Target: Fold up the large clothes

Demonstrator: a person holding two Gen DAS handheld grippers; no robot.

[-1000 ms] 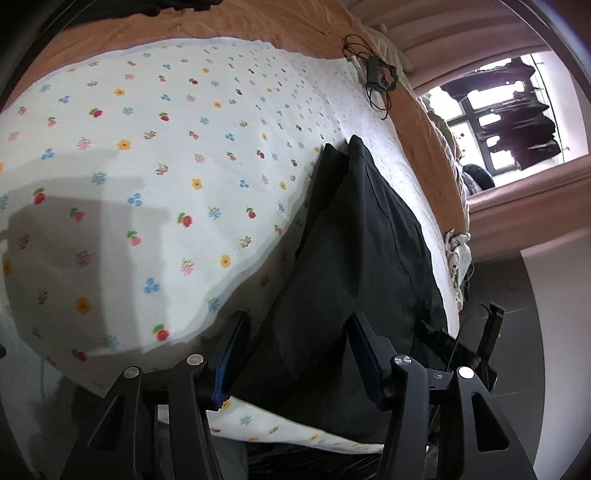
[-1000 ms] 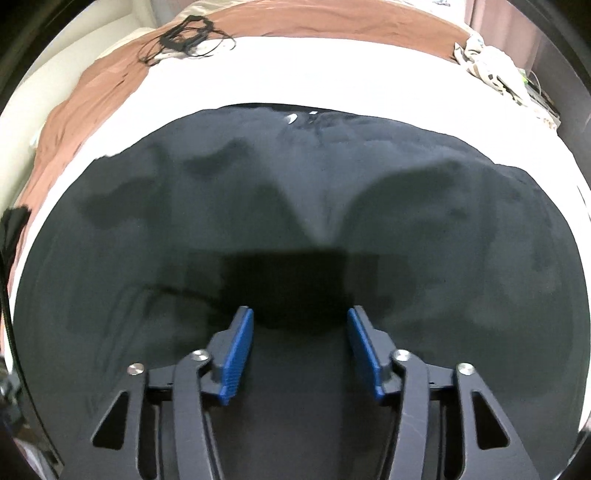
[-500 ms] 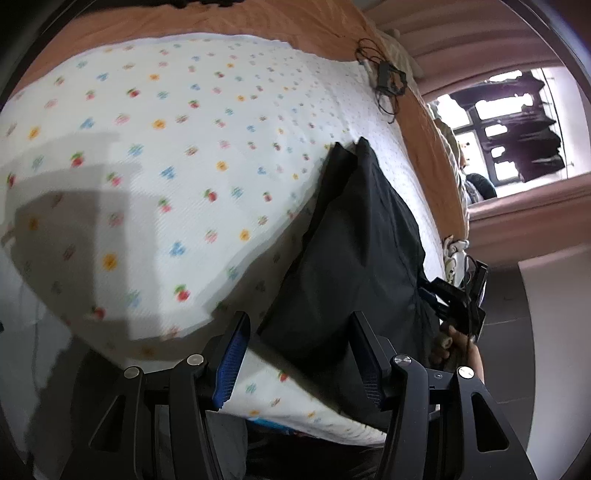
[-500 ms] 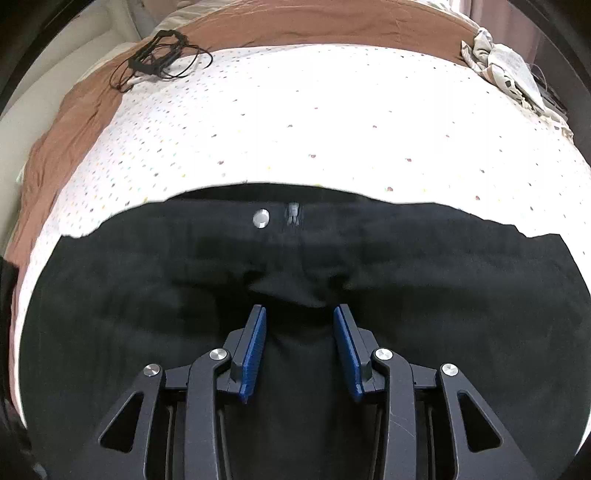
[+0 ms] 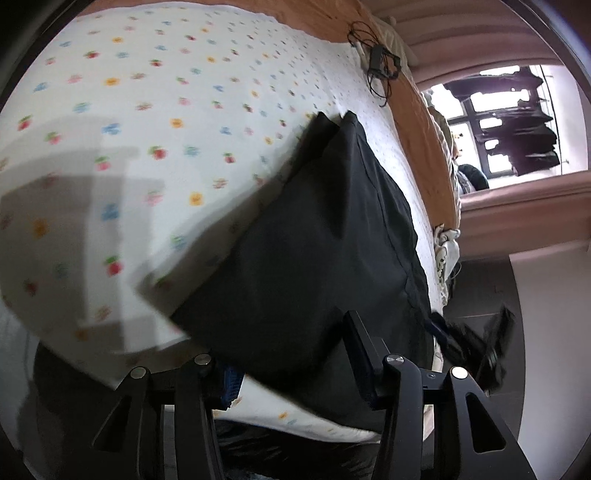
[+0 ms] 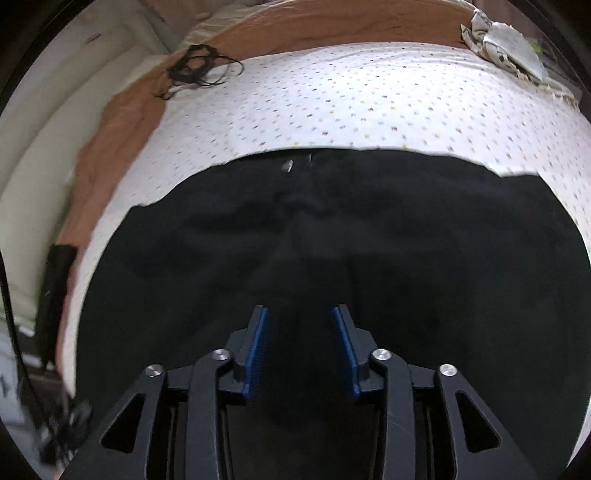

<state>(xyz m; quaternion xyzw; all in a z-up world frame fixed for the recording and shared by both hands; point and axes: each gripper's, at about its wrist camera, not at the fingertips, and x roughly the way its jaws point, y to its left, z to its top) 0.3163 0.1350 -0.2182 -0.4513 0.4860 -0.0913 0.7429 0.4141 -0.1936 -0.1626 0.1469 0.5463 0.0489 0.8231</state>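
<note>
Black trousers (image 5: 325, 229) lie on a bed with a white flower-print sheet (image 5: 147, 110). In the right wrist view the trousers (image 6: 332, 240) fill the lower half, waistband and silver button (image 6: 287, 165) at the far edge. My left gripper (image 5: 291, 350) is open at the near end of the trousers, whose fabric lies between its fingers and hides the left pad. My right gripper (image 6: 300, 332) is open, its blue pads (image 6: 256, 347) apart just over the black fabric. It shows at the right edge of the left wrist view (image 5: 476, 343).
A brown blanket (image 6: 332, 26) covers the far part of the bed. A tangled black cable with a charger (image 5: 378, 64) lies on it, also in the right wrist view (image 6: 195, 66). A crumpled light cloth (image 6: 506, 40) sits at the far right corner. A window (image 5: 498, 122) is beyond.
My left gripper moved forward under the near end of the trousers, which now cover its left pad. My right gripper narrowed its opening, then pulled back a little over the fabric.
</note>
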